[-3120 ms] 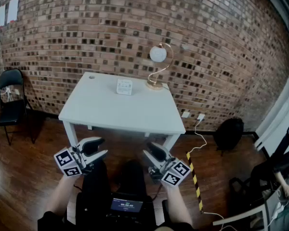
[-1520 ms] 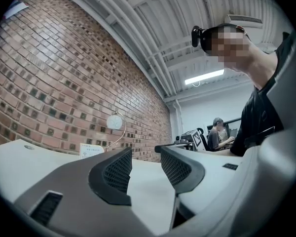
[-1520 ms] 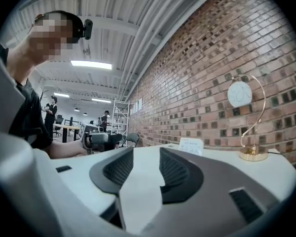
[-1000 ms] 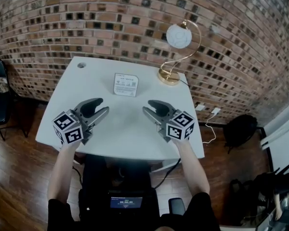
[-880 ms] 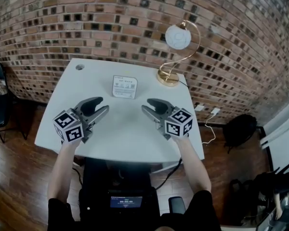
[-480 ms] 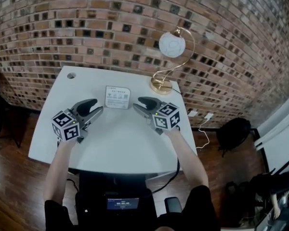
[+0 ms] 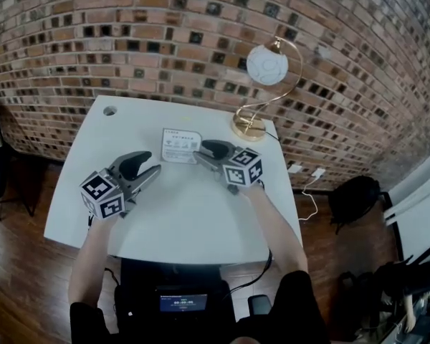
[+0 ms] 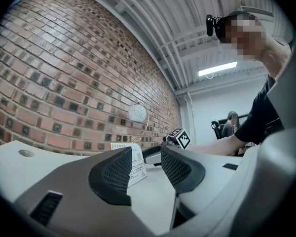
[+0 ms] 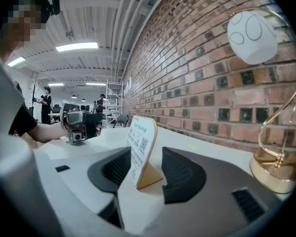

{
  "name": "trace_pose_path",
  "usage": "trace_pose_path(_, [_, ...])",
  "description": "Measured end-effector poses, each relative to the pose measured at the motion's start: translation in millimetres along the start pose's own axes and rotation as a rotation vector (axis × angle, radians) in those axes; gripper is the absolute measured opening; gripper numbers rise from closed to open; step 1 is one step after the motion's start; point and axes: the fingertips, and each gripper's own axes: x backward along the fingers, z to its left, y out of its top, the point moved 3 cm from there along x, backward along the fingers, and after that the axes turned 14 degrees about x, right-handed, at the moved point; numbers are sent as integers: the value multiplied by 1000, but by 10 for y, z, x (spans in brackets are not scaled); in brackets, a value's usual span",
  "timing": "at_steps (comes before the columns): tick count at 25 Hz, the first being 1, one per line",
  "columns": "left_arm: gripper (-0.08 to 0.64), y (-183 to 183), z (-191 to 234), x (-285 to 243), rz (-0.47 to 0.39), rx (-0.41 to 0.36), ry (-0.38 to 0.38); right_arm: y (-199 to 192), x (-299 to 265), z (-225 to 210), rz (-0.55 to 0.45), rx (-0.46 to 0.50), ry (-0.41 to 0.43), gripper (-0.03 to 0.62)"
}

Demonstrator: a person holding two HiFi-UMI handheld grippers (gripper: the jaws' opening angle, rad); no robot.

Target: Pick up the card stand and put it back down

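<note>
As R gripper (image 9: 147, 157) jaws just opened round card stand (image 9: 140, 144), seemingly untouched, L gripper (image 8: 147, 164) jaws apart

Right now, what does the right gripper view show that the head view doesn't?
Right gripper view only: the card stand side-on, wooden prop visible, between the open jaws of the right hand-held gripper, which have just been opening; distant people. Head view only: the hole in the table, a black bag. Both: that stand and gripper, the left hand-held gripper, lamp, brick wall.
</note>
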Motion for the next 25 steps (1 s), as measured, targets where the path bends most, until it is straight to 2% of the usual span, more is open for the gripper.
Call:
trace_pose_path(7, [187, 43, -98, -12, -11, 17, -54, -2, -243, 20, -5, 5, 61, 225])
trace_pose_path(15, [187, 51, -97, 22, -25, 35, -73, 104, -466, 139, -40, 69, 148, 219])
trace_pose_path(19, [187, 48, -114, 27, -26, 38, -80, 159, -515, 230, -57, 110, 205, 108])
trace_pose_path(22, [187, 43, -126, 29, -23, 36, -85, 195, -495, 262, -87, 126, 209, 31])
trace_pose_path(25, [187, 39, -138, 32, -20, 32, -89, 230, -449, 239, -109, 105, 207, 26])
